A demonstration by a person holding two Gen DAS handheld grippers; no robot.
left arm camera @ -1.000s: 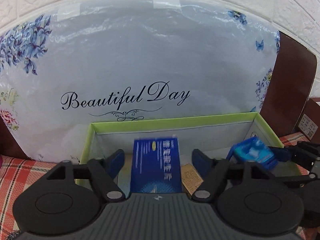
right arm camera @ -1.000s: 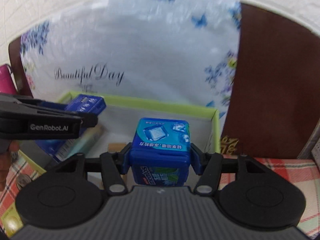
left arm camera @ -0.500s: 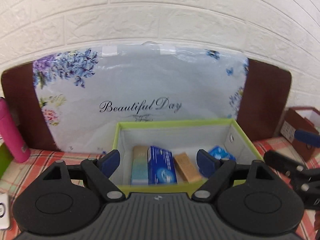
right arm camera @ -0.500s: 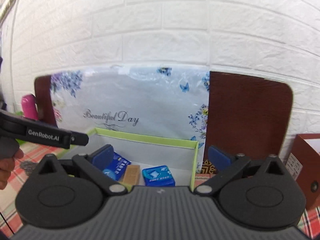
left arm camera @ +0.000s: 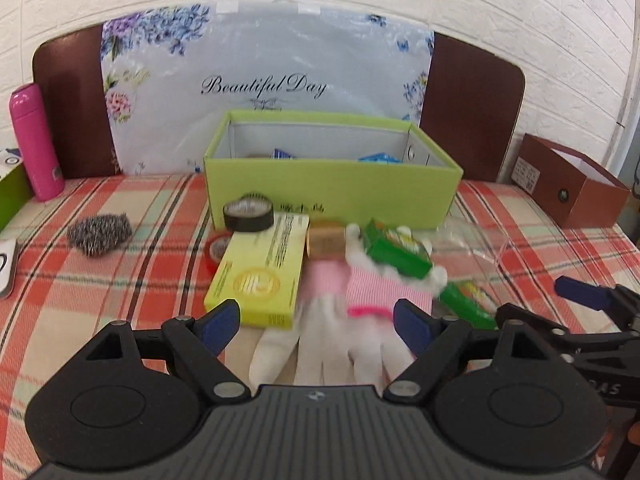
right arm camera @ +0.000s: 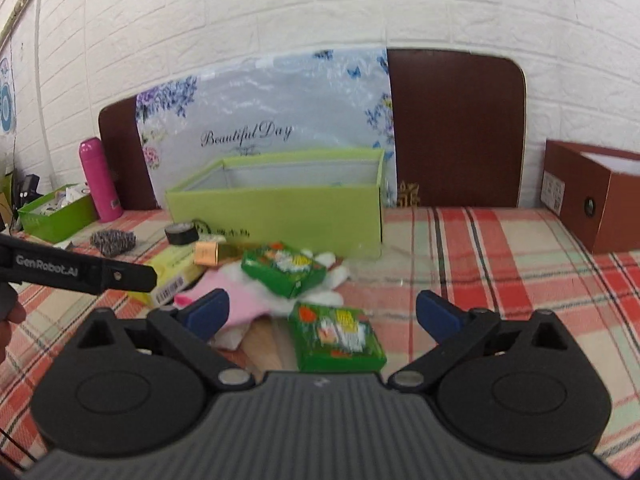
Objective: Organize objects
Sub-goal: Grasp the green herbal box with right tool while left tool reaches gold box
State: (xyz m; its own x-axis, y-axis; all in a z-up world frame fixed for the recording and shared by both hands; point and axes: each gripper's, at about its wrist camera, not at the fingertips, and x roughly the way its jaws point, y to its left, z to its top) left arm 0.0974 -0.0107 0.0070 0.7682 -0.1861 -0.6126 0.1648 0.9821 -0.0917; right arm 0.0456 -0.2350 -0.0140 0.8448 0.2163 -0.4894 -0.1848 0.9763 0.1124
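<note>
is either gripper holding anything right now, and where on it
Nothing is held. The left gripper and the right gripper both stand open and empty above the gloves and green packets.

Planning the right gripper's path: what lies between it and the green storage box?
In the right wrist view: two green packets, the upper one on the pink-and-white gloves, before the box.

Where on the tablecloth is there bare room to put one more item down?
Bare cloth lies between the green box and the brown box, and between the steel scrubber and the yellow carton. Around the gloves it is crowded.
</note>
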